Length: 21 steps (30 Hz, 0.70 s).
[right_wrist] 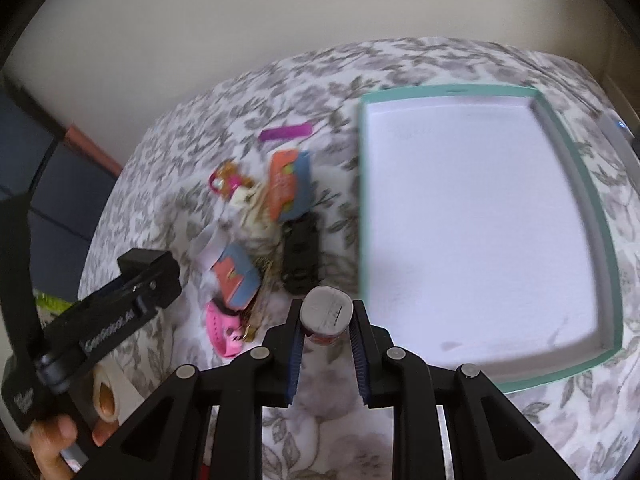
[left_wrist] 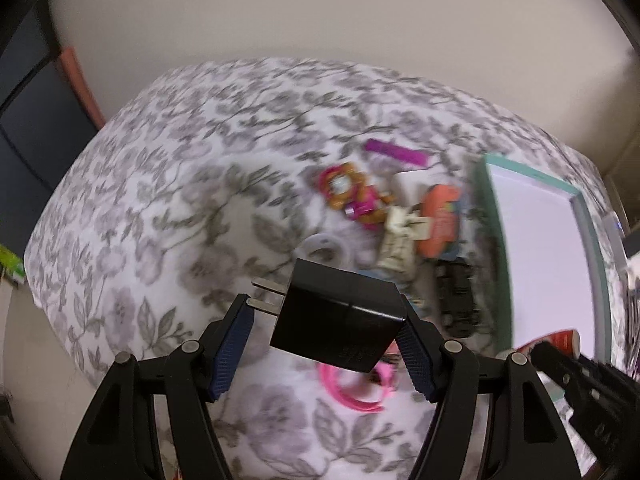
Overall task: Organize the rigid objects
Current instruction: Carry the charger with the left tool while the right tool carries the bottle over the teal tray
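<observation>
We see the left gripper [left_wrist: 326, 312] clamped on a black wall charger [left_wrist: 340, 316], held tilted above the floral-cloth worktop [left_wrist: 160, 200], its two metal prongs pointing away from the teal-rimmed tray [right_wrist: 608, 280]. The right gripper [right_wrist: 326, 324] has its fingers [right_wrist: 297, 344] closed against the sides of a small red container with a grey cap [right_wrist: 327, 314], just beside the tray's near corner and outside it. The tray's white floor holds no items. A cluster of loose items lies on the worktop beside the tray: a black toy car [right_wrist: 300, 256], an orange-and-blue card [right_wrist: 290, 186], a purple strip [right_wrist: 286, 133] and a pink band [right_wrist: 222, 330].
</observation>
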### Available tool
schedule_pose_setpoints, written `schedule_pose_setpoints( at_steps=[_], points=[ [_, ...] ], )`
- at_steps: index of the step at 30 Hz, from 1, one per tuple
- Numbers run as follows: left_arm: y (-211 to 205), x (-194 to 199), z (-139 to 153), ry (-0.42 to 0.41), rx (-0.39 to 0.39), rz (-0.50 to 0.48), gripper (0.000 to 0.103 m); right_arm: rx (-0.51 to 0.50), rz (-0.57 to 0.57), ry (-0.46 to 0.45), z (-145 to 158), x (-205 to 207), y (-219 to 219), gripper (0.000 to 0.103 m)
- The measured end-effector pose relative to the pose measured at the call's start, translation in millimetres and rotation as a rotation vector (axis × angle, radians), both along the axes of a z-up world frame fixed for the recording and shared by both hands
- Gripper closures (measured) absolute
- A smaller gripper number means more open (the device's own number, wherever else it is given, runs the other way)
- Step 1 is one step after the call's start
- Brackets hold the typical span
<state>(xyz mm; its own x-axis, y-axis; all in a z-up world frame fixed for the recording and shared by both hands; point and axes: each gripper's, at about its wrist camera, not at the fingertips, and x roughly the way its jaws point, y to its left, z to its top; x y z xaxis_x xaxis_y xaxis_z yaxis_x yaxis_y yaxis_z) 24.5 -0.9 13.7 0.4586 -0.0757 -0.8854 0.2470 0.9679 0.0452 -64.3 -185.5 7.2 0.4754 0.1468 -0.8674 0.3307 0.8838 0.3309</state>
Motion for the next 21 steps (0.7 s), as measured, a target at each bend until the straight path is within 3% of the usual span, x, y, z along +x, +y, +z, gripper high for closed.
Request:
schedule_pose_setpoints(
  at_steps=[7, 21],
  points=[
    [-52, -11, 6, -0.021, 0.07, -0.125, 0.032, 0.008, -0.114, -0.015, 2, -13, -45, 0.08],
    [-159, -30, -5, -0.009, 0.074, -0.337, 0.032, -0.075, -0.333, 0.006, -5, -42, -125, 0.08]
  ],
)
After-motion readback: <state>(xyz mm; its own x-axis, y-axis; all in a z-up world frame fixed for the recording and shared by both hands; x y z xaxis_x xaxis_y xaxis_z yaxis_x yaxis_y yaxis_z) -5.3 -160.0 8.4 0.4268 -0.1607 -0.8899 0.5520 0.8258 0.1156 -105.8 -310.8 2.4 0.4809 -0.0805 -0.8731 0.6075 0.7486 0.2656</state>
